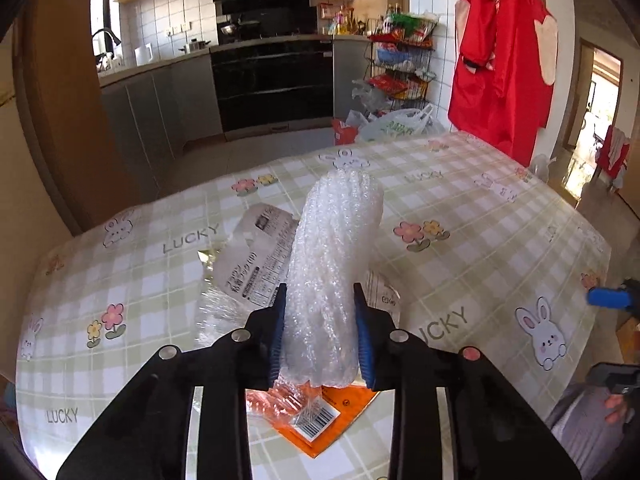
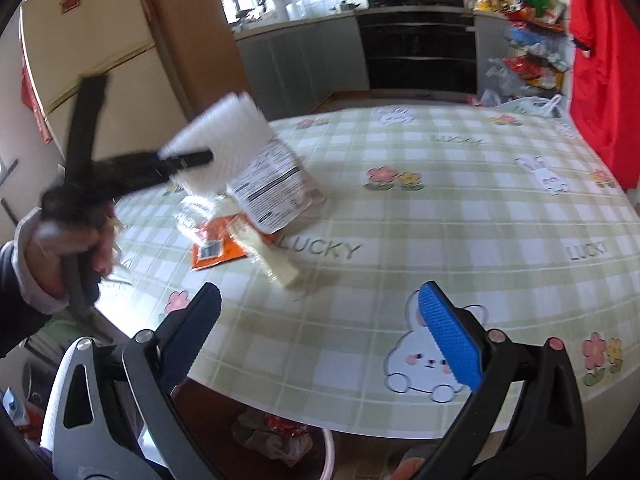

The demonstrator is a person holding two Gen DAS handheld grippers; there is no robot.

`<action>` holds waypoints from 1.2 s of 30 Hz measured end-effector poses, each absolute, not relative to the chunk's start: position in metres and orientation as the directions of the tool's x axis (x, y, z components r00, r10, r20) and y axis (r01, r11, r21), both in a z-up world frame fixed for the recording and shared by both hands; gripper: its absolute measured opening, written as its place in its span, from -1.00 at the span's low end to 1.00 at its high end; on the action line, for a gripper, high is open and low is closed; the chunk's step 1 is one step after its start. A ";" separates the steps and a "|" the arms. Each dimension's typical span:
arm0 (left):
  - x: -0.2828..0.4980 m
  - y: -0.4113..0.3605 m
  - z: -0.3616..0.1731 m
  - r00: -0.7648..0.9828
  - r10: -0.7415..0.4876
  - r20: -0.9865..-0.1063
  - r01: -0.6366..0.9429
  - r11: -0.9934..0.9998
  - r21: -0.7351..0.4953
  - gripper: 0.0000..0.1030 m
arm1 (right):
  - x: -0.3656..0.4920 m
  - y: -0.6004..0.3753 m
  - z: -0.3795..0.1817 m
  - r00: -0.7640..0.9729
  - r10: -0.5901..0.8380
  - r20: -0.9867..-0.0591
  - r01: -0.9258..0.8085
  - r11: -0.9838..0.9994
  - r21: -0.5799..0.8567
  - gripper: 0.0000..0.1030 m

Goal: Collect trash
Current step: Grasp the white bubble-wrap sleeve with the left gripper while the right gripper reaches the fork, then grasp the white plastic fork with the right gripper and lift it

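The left wrist view shows the left gripper (image 1: 320, 332) clamped on a roll of bubble wrap (image 1: 332, 264), its blue pads pressing both sides, the roll lifted above the checked tablecloth (image 1: 480, 216). Below it on the cloth lie a white printed packet (image 1: 260, 256), a clear wrapper (image 1: 218, 316) and an orange packet (image 1: 320, 420) with a barcode label. The right wrist view shows the same grip from the side, blurred: the left gripper (image 2: 200, 156) holds the bubble wrap (image 2: 228, 136) over the pile, with a hand (image 2: 68, 236) and sleeve around its handle. Only this view shows a pale strip (image 2: 272, 256) lying beside the orange packet (image 2: 218, 250), and a bin (image 2: 280, 448) of crumpled litter under the table edge. The right gripper (image 2: 320, 320) hangs wide apart over the near edge of the cloth (image 2: 440, 208), nothing between its jaws. The left view catches only its blue tip (image 1: 608, 298) at the far right.
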State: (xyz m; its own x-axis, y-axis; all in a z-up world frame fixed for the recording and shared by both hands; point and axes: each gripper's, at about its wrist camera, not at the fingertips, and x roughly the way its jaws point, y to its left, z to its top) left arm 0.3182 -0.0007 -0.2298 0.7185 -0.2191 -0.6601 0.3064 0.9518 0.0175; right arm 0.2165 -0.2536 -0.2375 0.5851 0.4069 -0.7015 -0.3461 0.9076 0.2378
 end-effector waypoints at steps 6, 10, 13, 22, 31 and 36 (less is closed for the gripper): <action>0.265 0.066 -0.193 0.754 -0.305 -0.582 0.242 0.952 -0.185 -0.40 | 0.239 -0.215 -0.249 0.547 0.420 -0.724 -0.447 0.878 0.172 0.89; 0.228 0.096 -0.205 0.753 -0.317 -0.577 0.178 0.942 -0.286 -0.40 | 0.265 -0.188 -0.259 0.533 0.403 -0.744 -0.495 0.862 0.111 0.89; 0.206 0.107 -0.218 0.740 -0.331 -0.585 0.142 0.928 -0.345 -0.40 | 0.291 -0.168 -0.277 0.463 0.406 -0.788 -0.522 0.843 0.128 0.87; 0.173 0.107 -0.244 0.717 -0.368 -0.592 0.108 0.897 -0.428 -0.40 | 0.317 -0.123 -0.313 0.358 0.353 -0.864 -0.574 0.813 0.094 0.24; 0.170 0.109 -0.255 0.709 -0.385 -0.591 0.091 0.881 -0.464 -0.40 | 0.307 -0.127 -0.310 0.349 0.360 -0.865 -0.559 0.821 0.116 -0.34; 0.166 0.105 -0.259 0.696 -0.409 -0.591 0.097 0.868 -0.486 -0.40 | 0.294 -0.136 -0.305 0.358 0.376 -0.855 -0.548 0.826 0.134 -0.61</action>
State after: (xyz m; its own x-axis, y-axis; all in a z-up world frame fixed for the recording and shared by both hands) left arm 0.1655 0.1047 -0.2589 0.6956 -0.4086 -0.5910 0.0967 0.8683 -0.4865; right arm 0.2940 -0.1361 -0.3051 0.3576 0.3761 -0.8548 -0.5479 0.8257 0.1341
